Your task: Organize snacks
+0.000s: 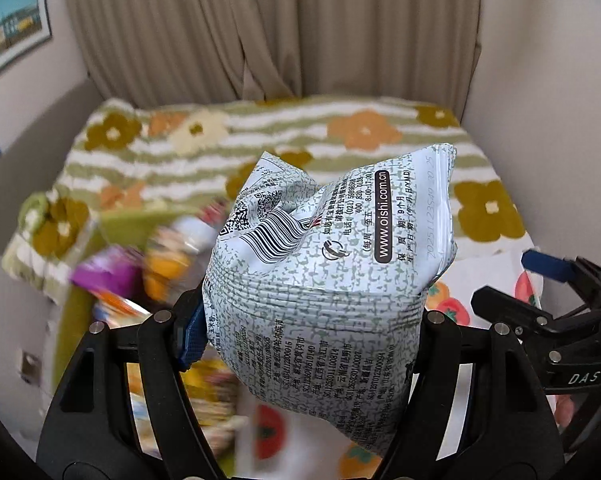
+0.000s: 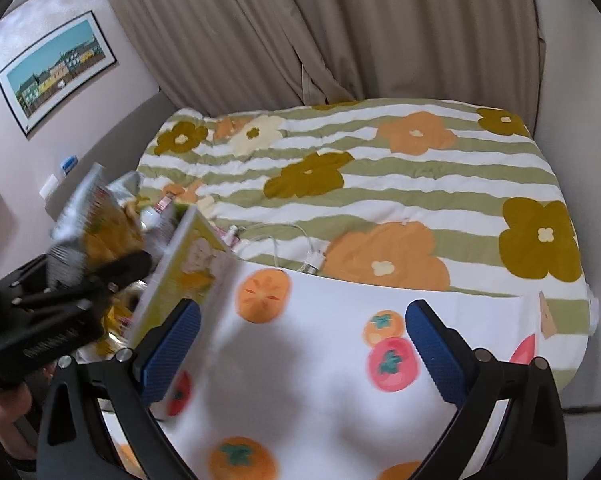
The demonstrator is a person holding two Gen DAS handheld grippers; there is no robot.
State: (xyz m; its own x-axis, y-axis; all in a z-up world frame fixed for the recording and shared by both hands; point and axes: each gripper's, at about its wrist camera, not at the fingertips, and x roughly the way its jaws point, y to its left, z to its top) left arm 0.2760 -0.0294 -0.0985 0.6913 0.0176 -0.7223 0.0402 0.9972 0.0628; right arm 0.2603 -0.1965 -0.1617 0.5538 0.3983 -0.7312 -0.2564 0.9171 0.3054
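Left tongs (image 1: 312,320) clenched on the pale grey-green crinkled foil snack packet (image 1: 324,280) — lifted clear above the flowered striped bed quilt (image 1: 260,136), long axis upright, sealed end tilting up-right. Right tongs (image 2: 302,350) released — nothing between them.

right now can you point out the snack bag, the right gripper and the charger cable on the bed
snack bag (image 1: 320,280): left wrist view, printed back panel.
right gripper (image 2: 302,354): right wrist view, midway between its blue pads.
charger cable (image 2: 300,236): right wrist view, white cord on the striped blanket.
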